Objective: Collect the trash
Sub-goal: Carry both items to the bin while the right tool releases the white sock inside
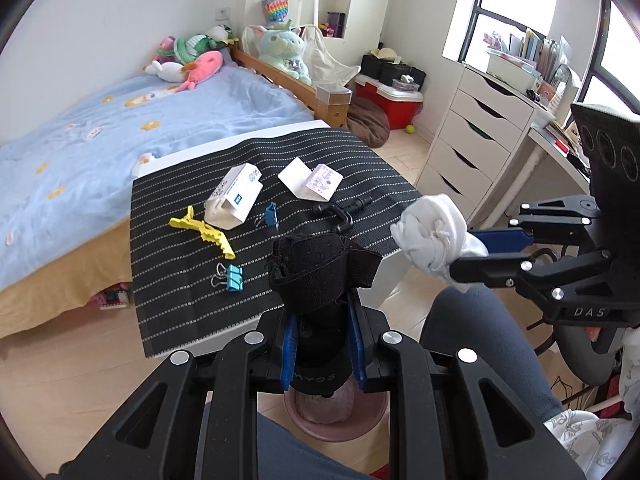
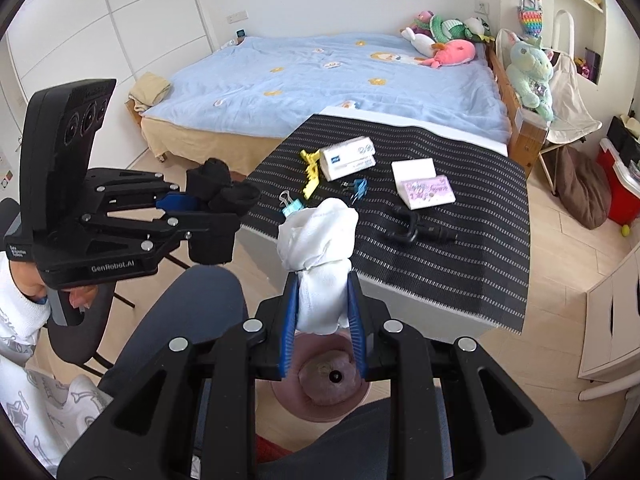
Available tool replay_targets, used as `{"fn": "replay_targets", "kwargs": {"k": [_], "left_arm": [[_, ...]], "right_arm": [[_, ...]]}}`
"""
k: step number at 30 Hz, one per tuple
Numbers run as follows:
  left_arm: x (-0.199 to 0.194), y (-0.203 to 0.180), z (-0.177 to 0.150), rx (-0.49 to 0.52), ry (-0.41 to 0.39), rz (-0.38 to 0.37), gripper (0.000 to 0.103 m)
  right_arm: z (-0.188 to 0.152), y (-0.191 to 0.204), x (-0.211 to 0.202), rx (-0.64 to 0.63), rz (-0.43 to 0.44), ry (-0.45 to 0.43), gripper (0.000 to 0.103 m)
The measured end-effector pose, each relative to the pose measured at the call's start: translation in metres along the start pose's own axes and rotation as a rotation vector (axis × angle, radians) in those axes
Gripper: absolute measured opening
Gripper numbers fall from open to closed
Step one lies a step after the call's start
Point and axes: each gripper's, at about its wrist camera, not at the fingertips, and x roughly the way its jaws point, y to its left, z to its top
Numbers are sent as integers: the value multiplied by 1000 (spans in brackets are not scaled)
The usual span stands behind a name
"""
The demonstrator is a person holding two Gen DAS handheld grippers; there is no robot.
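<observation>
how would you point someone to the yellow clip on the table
Start at the black striped mat covering the table by the bed. Near its left side lies a white box; the yellow clip sits touching that box's near end. It is the only yellow, toothed, long clip; the two binder clips nearby are blue.

A white table is being covered by a striped black mat; clips, cartons and a black hook are being carried mid-mat.
</observation>
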Motion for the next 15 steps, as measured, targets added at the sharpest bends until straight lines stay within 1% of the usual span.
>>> {"fn": "replay_targets", "kwargs": {"k": [7, 14, 15], "left_arm": [[-3, -1, -17, -12, 13, 1, 22], [-9, 0, -24, -20, 9, -8, 22], [-11, 0, -24, -21, 7, -9, 22]], "right_arm": [[-24, 11, 10, 15, 31, 47, 23], [-31, 21, 17, 0, 55, 74, 24], [-31, 21, 16, -2, 59, 75, 27]]}}
